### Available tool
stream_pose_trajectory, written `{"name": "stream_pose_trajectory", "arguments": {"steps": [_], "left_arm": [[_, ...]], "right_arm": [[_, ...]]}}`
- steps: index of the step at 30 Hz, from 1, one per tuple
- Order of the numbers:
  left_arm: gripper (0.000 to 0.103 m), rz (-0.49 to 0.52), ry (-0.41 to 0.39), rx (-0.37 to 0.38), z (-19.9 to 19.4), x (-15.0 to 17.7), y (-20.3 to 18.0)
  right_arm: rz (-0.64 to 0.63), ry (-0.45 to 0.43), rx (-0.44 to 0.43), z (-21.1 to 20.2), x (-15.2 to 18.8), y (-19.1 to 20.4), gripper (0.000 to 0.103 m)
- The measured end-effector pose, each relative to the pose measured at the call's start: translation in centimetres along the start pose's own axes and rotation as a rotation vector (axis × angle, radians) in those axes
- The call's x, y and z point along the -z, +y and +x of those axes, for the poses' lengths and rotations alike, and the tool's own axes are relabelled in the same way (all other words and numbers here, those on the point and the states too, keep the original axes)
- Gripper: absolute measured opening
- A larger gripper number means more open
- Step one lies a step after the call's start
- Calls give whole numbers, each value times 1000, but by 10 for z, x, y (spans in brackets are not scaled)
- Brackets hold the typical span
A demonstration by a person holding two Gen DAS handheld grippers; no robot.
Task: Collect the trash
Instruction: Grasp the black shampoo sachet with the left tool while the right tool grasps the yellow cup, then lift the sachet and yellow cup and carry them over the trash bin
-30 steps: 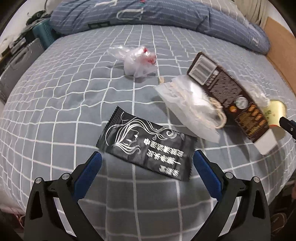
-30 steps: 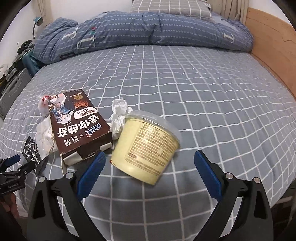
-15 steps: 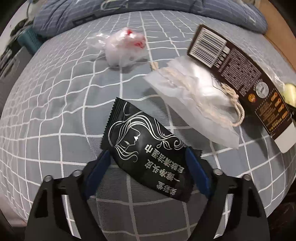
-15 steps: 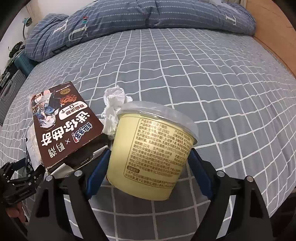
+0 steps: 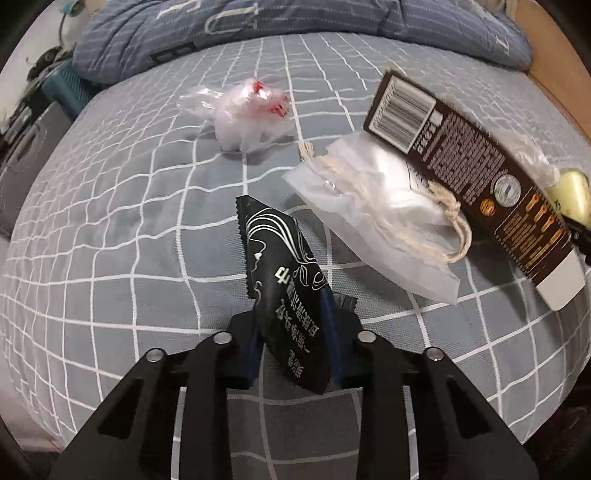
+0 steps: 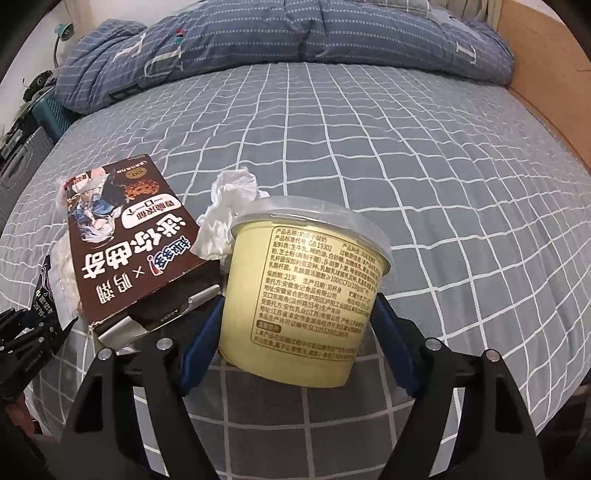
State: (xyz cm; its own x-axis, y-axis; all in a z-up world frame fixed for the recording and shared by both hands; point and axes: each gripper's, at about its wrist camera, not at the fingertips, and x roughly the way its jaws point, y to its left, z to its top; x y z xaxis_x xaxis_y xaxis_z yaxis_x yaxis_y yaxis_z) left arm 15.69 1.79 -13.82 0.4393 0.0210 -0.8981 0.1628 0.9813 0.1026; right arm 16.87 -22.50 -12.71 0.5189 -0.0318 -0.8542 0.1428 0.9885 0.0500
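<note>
A black wrapper (image 5: 284,273) with white print stands buckled between the pads of my left gripper (image 5: 291,321), whose jaws are closing and pinch it. My right gripper (image 6: 295,325) is closing around a pale yellow lidded cup (image 6: 306,288); both blue pads lie against its sides. The cup leans on the grey checked bed (image 6: 443,155). Left of it lie a brown snack box (image 6: 125,243) and a crumpled tissue (image 6: 229,214). In the left wrist view the same box (image 5: 476,177) rests on a white drawstring pouch (image 5: 373,210), and a crumpled plastic bag (image 5: 251,118) with red marks lies farther back.
A rumpled blue duvet (image 6: 295,33) covers the head of the bed. A wooden bed frame (image 6: 546,74) runs along the right. A teal crate (image 6: 51,110) and a grey case (image 6: 22,162) stand beside the bed on the left. My left gripper (image 6: 26,339) shows at the left edge.
My left gripper came down over the black wrapper and its jaws closed on it, folding it upward. My right gripper dropped around the yellow cup and its jaws narrowed onto its sides.
</note>
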Motion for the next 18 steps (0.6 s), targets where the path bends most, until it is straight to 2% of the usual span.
{"name": "stream_pose_trajectory", "arguments": {"steps": [5, 18], "left_arm": [[17, -48, -21, -9, -20, 3, 2], [16, -115, -113, 15, -88, 6, 6]], "right_arm": [[-1, -36, 1, -13, -1, -2, 74], [-33, -122, 11, -67, 2, -1, 74]]}}
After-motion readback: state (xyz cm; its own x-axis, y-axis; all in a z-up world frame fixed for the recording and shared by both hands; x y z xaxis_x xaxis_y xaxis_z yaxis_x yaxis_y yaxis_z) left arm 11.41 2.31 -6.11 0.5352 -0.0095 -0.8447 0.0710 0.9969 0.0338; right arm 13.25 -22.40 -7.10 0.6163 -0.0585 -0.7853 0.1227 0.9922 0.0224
